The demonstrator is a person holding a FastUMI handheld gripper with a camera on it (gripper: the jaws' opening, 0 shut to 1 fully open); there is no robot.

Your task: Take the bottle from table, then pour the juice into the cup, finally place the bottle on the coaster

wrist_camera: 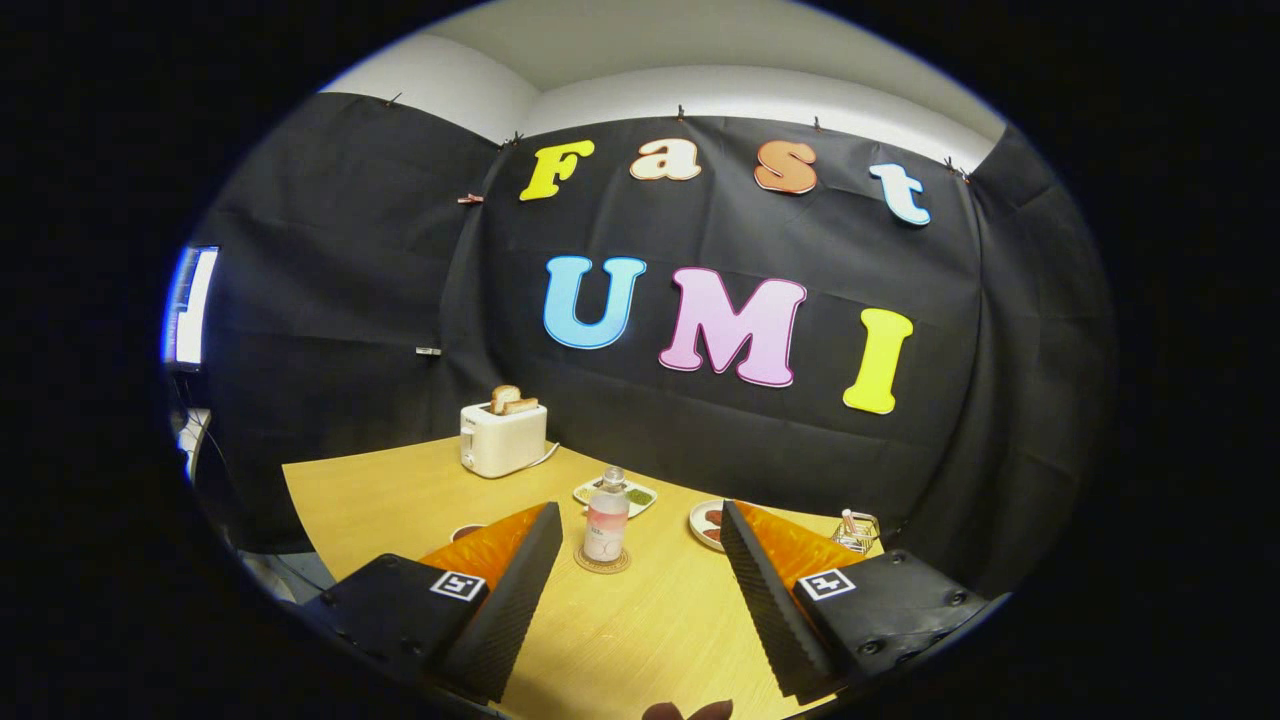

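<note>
Gripper sits in the lower centre of the frame, fingers spread wide, nothing between them but bare table. Bottle stands upright just ahead of the fingers, slightly nearer the left one, clear plastic with pinkish liquid in the lower part. It rests on the coaster, a thin round disc showing around its base. Beyond the bottle, a small plate with something green on it. Toaster in the centre-left, at the far table edge, two bread slices sticking out of the top. Another plate is partly hidden behind the right finger. Small wire rack at the far right table edge. Rim of a dark round item peeks out beside the left finger; can't tell what it is.
</note>
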